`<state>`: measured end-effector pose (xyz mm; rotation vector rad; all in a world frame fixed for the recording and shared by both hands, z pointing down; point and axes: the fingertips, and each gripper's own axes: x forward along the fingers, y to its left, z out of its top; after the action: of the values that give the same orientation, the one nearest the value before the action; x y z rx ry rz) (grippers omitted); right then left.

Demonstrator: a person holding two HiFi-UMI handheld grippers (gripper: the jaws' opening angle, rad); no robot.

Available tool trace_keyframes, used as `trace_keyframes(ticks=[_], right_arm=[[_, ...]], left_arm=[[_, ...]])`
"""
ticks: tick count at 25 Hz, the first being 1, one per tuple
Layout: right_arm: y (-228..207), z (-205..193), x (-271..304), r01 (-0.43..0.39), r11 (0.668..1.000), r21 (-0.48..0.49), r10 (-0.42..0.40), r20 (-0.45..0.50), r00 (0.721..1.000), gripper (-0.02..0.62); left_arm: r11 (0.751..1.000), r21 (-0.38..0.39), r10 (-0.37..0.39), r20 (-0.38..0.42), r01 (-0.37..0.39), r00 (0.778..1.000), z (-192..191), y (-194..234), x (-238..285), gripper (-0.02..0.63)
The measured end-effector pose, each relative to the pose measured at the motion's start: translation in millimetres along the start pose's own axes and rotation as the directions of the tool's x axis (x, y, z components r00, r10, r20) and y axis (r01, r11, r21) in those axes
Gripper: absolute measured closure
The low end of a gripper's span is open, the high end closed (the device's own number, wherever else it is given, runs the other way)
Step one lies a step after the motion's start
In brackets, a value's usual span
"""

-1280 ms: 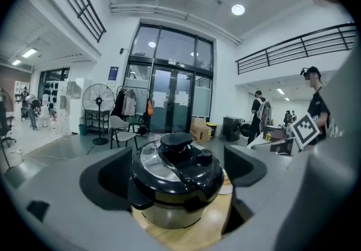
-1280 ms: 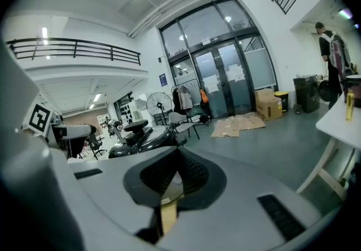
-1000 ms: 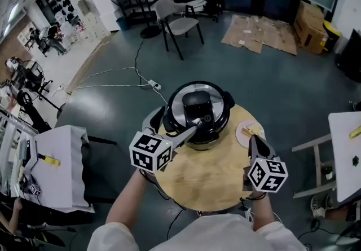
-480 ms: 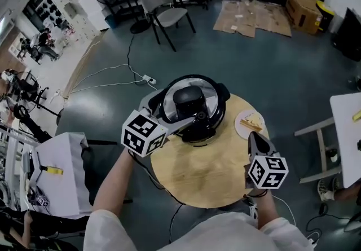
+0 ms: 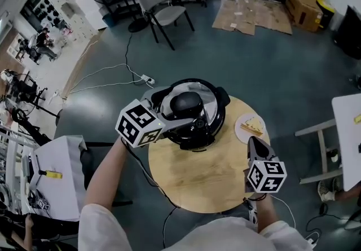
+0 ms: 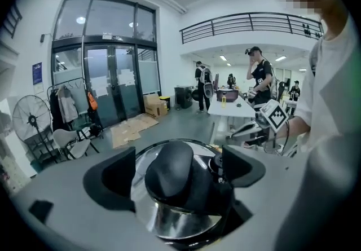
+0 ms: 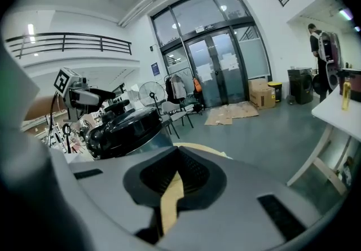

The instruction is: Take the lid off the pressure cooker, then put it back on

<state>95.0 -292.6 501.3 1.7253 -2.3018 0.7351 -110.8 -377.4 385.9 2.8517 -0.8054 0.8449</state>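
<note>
Our left gripper [image 6: 179, 164], jaws spread, straddles the pressure cooker's lid handle [image 5: 181, 103], while our right gripper [image 7: 172, 185], jaws together and empty, hangs well apart.

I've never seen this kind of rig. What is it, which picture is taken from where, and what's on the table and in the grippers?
No robot here: a person holds a two-jaw gripper in each hand; the marker cubes belong to the grippers. The head view comes from a camera on the person's head, looking down. The two gripper views come from cameras riding on each gripper, looking along its jaws. On the round wooden table stand a pressure cooker, lid on, and a small white plate. The left gripper has its jaws apart, one each side of the lid's black handle, not closed on it. The right gripper hangs over the table's right edge, jaws together, holding nothing.
</note>
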Motion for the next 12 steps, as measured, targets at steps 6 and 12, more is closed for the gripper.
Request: trace_keyframes(ticks=[6, 12], right_arm=[[-11, 2, 7, 0.016, 1.0, 0.01, -0.016, -0.009, 1.0, 0.595], [-21, -1, 13, 0.033, 0.999, 0.025, -0.032, -0.023, 0.999, 0.595]], left_arm=[[0.998, 0.039, -0.046, -0.082, 0.05, 0.996, -7, 3, 19, 0.14], [0.996, 0.034, -0.077, -0.139, 0.083, 0.987, -17, 9, 33, 0.178]])
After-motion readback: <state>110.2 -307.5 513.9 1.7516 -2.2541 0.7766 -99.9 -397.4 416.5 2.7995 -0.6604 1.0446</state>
